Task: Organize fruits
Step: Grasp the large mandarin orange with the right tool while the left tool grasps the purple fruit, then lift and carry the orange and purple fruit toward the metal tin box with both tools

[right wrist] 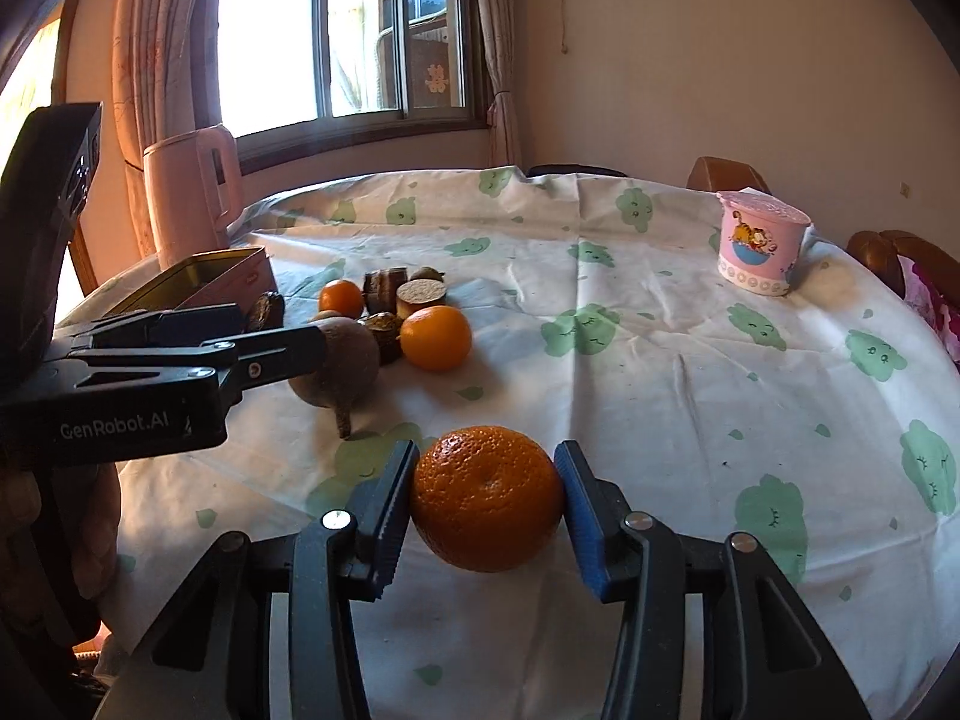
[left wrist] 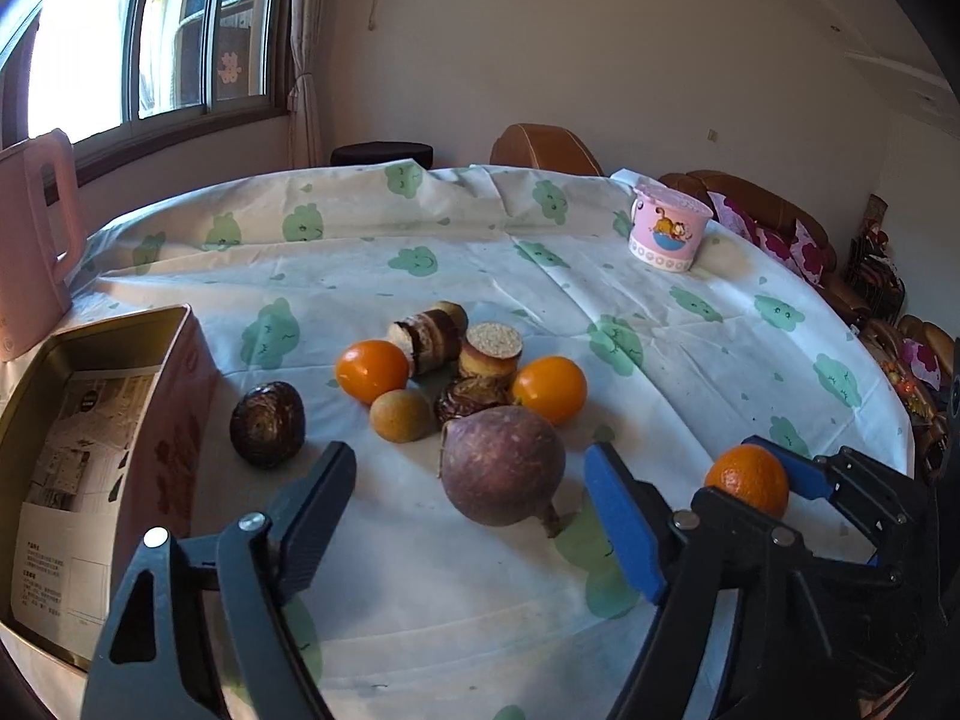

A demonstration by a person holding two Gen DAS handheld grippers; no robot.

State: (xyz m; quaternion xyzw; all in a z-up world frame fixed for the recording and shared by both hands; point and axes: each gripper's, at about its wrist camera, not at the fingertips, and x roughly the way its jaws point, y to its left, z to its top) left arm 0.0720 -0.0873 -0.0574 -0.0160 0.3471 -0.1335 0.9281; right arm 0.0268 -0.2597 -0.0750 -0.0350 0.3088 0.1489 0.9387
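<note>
A big purple-brown round fruit (left wrist: 504, 471) with a short stalk lies on the tablecloth between the fingers of my left gripper (left wrist: 471, 459). Those jaws stand open, with a gap on each side of the fruit. Behind it sit two smooth orange fruits (left wrist: 372, 369) (left wrist: 549, 387), a tan round fruit (left wrist: 401, 414), a dark wrinkled fruit (left wrist: 267, 423) and cut brown stalk pieces (left wrist: 492, 351). My right gripper (right wrist: 486, 480) is shut on a dimpled orange (right wrist: 486, 498), both blue pads against its sides, just above the cloth. That orange (left wrist: 747, 477) also shows at the right of the left wrist view.
An open pink tin box (left wrist: 180, 396) with paper inside stands left of the fruits. A pink kettle (right wrist: 192, 198) is behind it. A pink cartoon cup (right wrist: 759, 246) sits at the far right of the round table. Brown chairs ring the far edge.
</note>
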